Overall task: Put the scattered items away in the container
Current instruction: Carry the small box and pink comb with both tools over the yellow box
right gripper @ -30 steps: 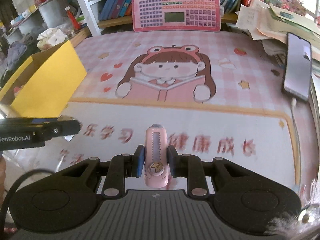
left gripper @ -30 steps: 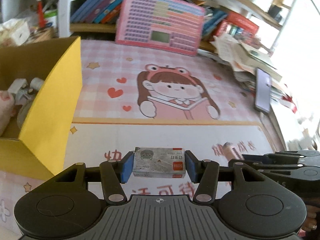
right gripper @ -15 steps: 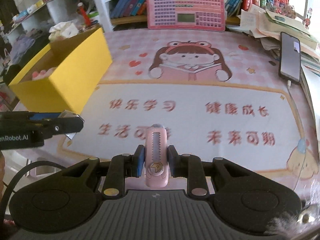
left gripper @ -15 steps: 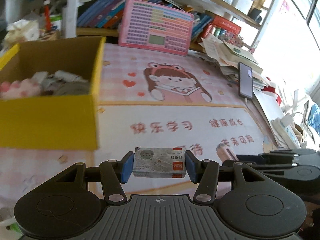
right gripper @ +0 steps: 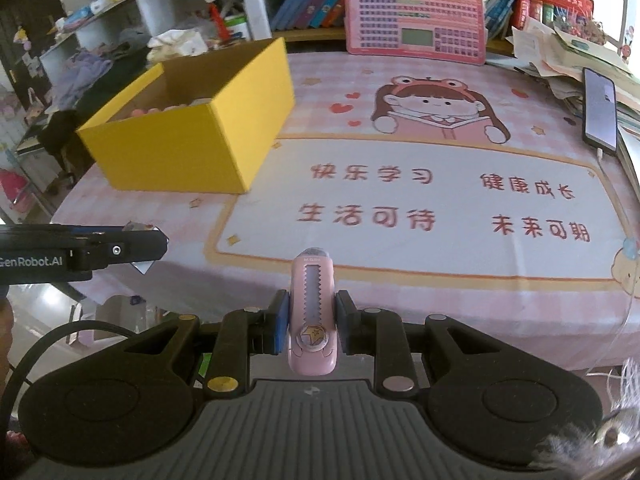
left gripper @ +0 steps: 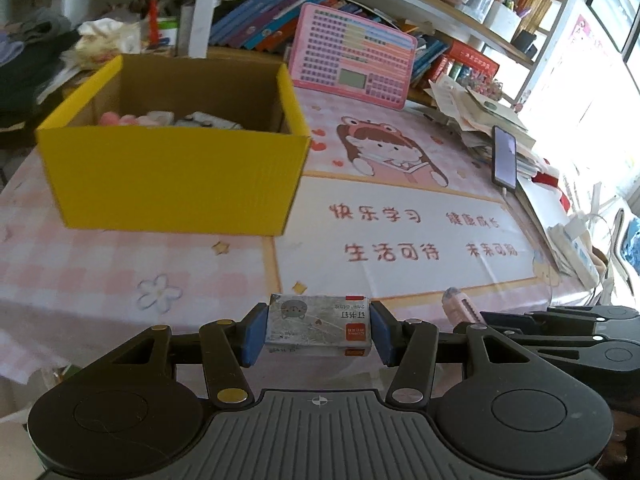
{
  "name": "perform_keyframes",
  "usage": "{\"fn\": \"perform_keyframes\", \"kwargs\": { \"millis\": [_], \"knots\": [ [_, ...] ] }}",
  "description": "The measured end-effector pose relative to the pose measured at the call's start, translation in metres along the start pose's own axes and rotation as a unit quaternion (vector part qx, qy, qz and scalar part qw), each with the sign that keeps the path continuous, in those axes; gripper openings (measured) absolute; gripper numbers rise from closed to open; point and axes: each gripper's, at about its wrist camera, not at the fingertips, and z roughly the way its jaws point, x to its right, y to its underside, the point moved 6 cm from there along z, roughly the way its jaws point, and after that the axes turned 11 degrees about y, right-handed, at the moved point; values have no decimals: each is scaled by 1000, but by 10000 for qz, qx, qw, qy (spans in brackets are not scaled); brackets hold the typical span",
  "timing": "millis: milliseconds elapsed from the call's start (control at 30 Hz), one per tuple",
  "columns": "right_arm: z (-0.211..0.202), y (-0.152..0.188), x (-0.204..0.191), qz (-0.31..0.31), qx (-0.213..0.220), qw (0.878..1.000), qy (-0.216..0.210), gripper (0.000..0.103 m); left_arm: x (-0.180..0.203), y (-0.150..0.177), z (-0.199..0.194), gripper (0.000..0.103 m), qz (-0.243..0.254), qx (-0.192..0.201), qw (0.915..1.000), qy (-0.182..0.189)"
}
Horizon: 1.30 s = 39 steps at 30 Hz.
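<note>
Left tool [left gripper: 318,334] clamps a small staple box [left gripper: 318,330]; right tool [right gripper: 311,322] clamps a pink utility knife [right gripper: 312,312]. Both hang above the counter's [right gripper: 460,200] near edge, well apart from the yellow box [left gripper: 176,168].

Both wrist views face forward over table; share yellow box [left gripper: 176,176], mat [right gripper: 420,208].
</note>
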Motion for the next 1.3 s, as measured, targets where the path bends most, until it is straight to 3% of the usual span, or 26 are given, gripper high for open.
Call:
{"fn": "perform_keyframes", "kwargs": {
  "millis": [867, 1300],
  "knots": [
    [-21, 10, -68, -474, 165, 9982, -338, 23, -41, 21, -54, 52, -344, 284, 9987, -231],
    [-9, -4, -111, -968, 233, 9920, -778, 23, -78, 23, -78, 52, -727, 513, 9942, -597]
  ]
}}
